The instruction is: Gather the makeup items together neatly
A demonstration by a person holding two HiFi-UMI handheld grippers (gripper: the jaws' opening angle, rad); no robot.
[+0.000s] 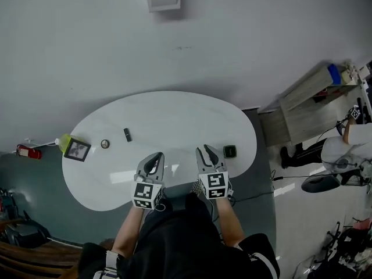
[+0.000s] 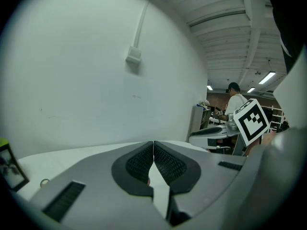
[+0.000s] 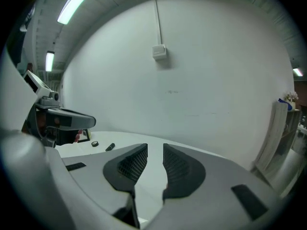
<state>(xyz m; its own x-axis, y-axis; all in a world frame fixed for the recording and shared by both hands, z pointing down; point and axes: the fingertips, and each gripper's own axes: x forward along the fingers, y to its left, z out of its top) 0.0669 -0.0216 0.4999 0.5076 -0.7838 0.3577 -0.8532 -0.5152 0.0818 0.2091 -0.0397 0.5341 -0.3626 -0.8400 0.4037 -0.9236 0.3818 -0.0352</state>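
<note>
Hovering pre-grasp: left gripper [image 1: 157, 157] fingers clenched, empty; right gripper [image 1: 206, 151] fingers slightly apart, empty. Dark tube [image 1: 127, 134], round pot [image 1: 105, 144] at table's [image 1: 174, 115] 9 o'clock; square compact [image 1: 229, 151] at 3. Next, likely: grab compact.

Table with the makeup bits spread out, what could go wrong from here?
The small frame sits at the table's left edge; a push could tip it off. The small round item may roll when pinched. The square case lies close beside the right gripper, which could knock it.
</note>
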